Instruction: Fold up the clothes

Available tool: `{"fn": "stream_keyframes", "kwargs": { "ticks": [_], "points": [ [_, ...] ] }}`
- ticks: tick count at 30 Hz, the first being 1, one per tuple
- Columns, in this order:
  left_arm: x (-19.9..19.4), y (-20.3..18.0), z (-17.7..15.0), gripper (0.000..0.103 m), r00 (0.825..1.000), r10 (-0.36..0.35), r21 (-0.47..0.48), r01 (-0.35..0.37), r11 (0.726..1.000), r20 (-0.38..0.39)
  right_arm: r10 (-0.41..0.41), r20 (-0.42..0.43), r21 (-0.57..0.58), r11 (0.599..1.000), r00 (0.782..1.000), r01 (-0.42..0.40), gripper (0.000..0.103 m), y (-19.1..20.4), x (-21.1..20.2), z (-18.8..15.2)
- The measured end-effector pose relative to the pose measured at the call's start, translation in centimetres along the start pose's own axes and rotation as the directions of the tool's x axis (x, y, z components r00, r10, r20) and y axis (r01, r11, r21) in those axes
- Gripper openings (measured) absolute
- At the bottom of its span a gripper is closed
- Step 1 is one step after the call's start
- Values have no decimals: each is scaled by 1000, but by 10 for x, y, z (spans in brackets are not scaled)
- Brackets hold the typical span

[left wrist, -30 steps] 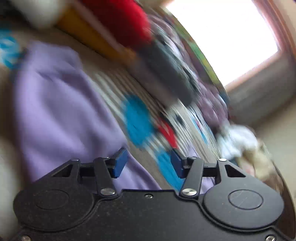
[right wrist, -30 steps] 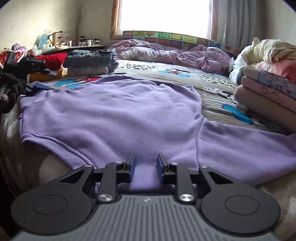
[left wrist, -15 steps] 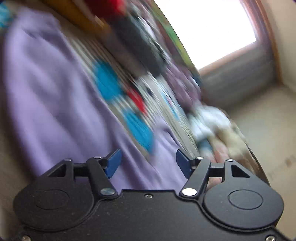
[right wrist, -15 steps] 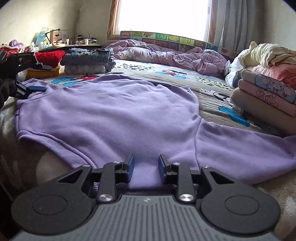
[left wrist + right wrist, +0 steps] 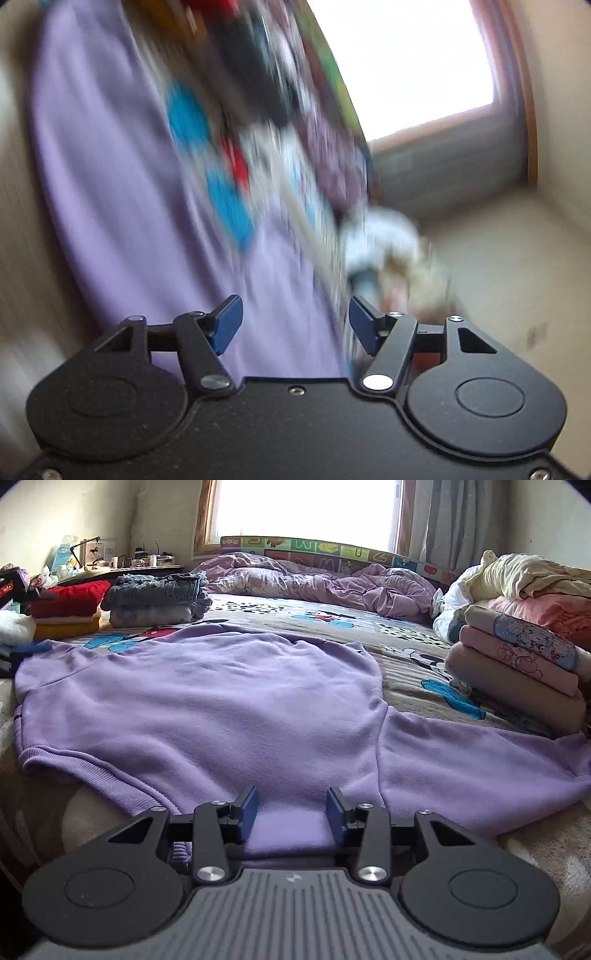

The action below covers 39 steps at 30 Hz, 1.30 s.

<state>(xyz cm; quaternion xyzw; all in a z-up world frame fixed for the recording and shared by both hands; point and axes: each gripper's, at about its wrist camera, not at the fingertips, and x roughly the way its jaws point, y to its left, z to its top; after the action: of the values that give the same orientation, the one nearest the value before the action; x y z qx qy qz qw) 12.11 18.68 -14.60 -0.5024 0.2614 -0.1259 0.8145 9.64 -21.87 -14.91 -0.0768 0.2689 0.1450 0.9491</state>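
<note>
Left wrist view, heavily motion-blurred: my left gripper (image 5: 295, 325) has its blue pads spread wide with nothing between them, tilted over the purple sweatshirt (image 5: 110, 192), which lies on the cartoon-print bedsheet (image 5: 295, 206); the window (image 5: 406, 59) is at upper right. Right wrist view, sharp: my right gripper (image 5: 291, 812) is parted, pads either side of the sweatshirt's near edge without pinching it, the garment spread flat across the bed with one sleeve (image 5: 480, 764) running right toward the folded stack (image 5: 517, 672), and folded jeans (image 5: 155, 598) and a red folded garment (image 5: 70, 598) far left
</note>
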Motion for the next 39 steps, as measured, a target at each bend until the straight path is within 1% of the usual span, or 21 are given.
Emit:
{"fn": "stream_keyframes", "kwargs": {
  "ticks": [1,2,3,4,5,7,8,10,13,17,18,19,20,22,23,24,27,30,33,35,39],
  "points": [
    [-1,4,-6,61,998,57,-6,-57,998,-8,-1,-1,2,1000,1000,1,42,0,0,0],
    [-6,11,-8,50,995,105,-28,-105,994,-3,-3,-2,4,1000,1000,3,43,0,0,0],
    [-16,20,-1,38,990,139,-64,-136,989,36,-5,-3,5,1000,1000,5,43,0,-1,0],
    [-30,27,9,37,980,174,-91,-166,982,95,-8,-3,7,1000,1000,8,44,0,-1,0],
    [-43,30,18,42,964,210,-98,-196,976,161,-9,-3,11,1000,1000,9,45,-1,-2,-1],
    [-65,24,32,53,915,267,-66,-260,963,301,-12,-3,18,1000,1000,12,46,-2,-5,-2],
    [-71,22,37,62,897,277,-71,-269,960,344,-12,-2,19,1000,1000,12,46,-3,-8,-2],
    [-77,20,35,64,879,280,-87,-268,960,385,-13,2,19,1000,1000,13,46,-3,-14,-2],
    [-69,13,27,68,875,295,-72,-290,954,384,-10,17,30,1000,1000,9,46,-6,-25,-4],
    [-45,-13,17,76,867,297,28,-335,942,400,-19,82,172,985,996,4,46,-27,-45,-6],
    [-39,-21,13,76,870,292,62,-343,937,398,-22,98,207,978,995,2,46,-33,-50,-7],
    [-34,-29,9,76,877,284,102,-347,932,388,-27,114,242,970,993,-2,46,-38,-55,-8],
    [-26,-37,3,76,882,279,143,-354,924,379,-32,129,295,955,991,-7,46,-48,-59,-10],
    [-7,-53,-9,76,891,275,229,-371,900,362,-48,155,402,915,987,-18,46,-69,-67,-17],
    [-1,-61,-17,76,895,273,277,-378,883,352,-58,164,456,890,985,-24,47,-80,-70,-21],
    [8,-70,-26,76,901,273,325,-384,864,338,-65,172,522,852,983,-35,47,-93,-72,-28],
    [32,-93,-51,76,917,272,472,-385,793,292,-85,194,691,719,977,-74,47,-131,-78,-48],
    [63,-116,-82,76,936,275,624,-351,698,219,-108,235,800,586,966,-129,50,-160,-84,-67],
    [95,-139,-118,76,949,292,745,-281,605,121,-116,279,854,484,953,-191,51,-178,-84,-82],
    [115,-155,-146,76,953,296,817,-220,532,64,-132,311,867,446,941,-223,51,-189,-86,-86],
    [149,-186,-202,76,957,290,925,-89,368,-23,-168,369,883,371,914,-289,52,-210,-90,-94]
  ]
}}
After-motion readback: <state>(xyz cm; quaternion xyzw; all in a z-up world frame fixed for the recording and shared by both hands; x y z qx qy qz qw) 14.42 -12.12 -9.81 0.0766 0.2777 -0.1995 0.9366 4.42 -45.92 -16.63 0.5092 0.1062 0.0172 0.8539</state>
